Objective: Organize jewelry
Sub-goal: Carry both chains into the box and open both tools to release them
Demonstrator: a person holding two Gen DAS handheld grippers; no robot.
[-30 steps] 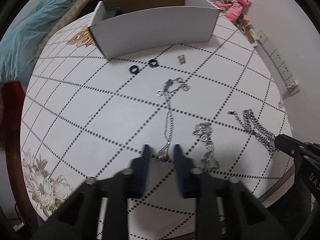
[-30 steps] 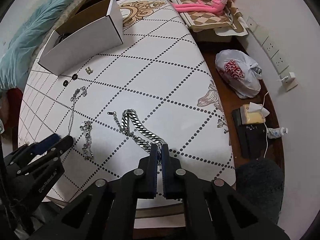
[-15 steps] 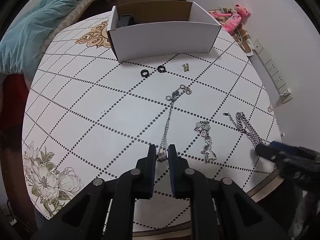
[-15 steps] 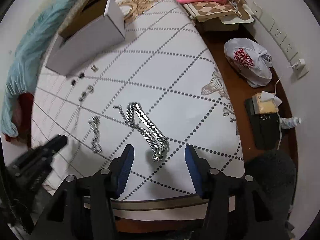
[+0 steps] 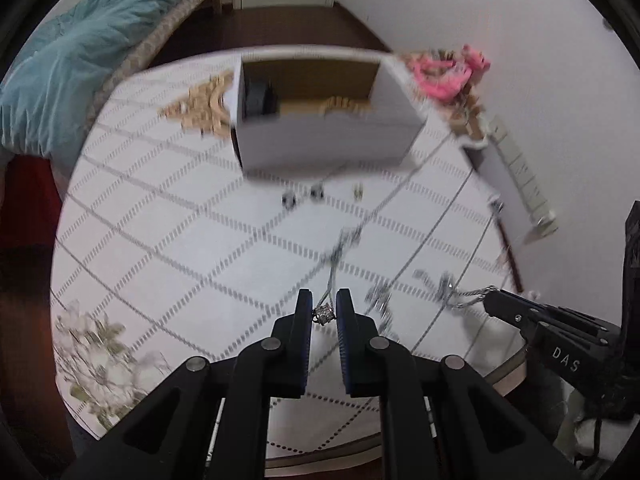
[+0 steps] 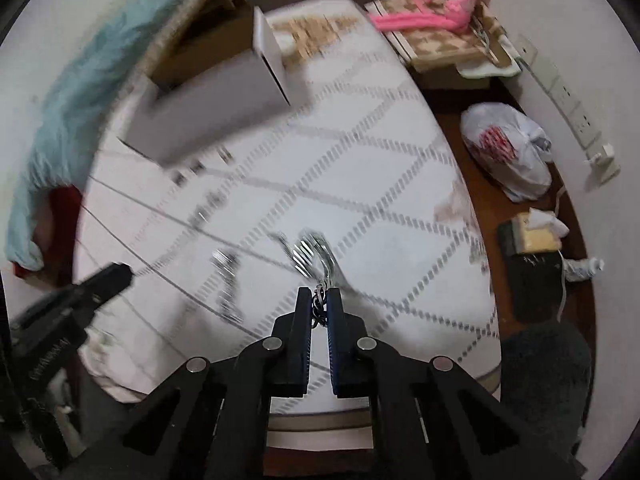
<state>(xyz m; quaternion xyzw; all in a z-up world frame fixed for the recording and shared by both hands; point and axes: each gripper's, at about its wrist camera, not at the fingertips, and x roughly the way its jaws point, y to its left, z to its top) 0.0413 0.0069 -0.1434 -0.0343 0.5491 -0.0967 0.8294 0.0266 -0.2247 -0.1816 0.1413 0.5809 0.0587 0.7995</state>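
My left gripper (image 5: 324, 308) is shut on the pendant end of a thin silver necklace (image 5: 334, 264) and holds it above the white dotted table (image 5: 180, 240); the chain hangs down to the table. My right gripper (image 6: 319, 300) is shut on the end of a thick silver curb chain (image 6: 314, 254), lifting it; it also shows at the right of the left wrist view (image 5: 490, 300). A third silver bracelet (image 6: 226, 276) lies on the table between them. The open white box (image 5: 324, 136) stands at the far side.
Two black rings (image 5: 302, 196) and a small gold piece (image 5: 358, 191) lie in front of the box. A pink plush toy (image 6: 432, 4) lies beyond the table. A white plastic bag (image 6: 506, 152) and a tissue box (image 6: 532, 236) sit on the floor at the right. Both views are blurred.
Both grippers have risen with their chains. The right gripper, open over the thick chain half a second ago, has shut on it. The left stays shut on the necklace.
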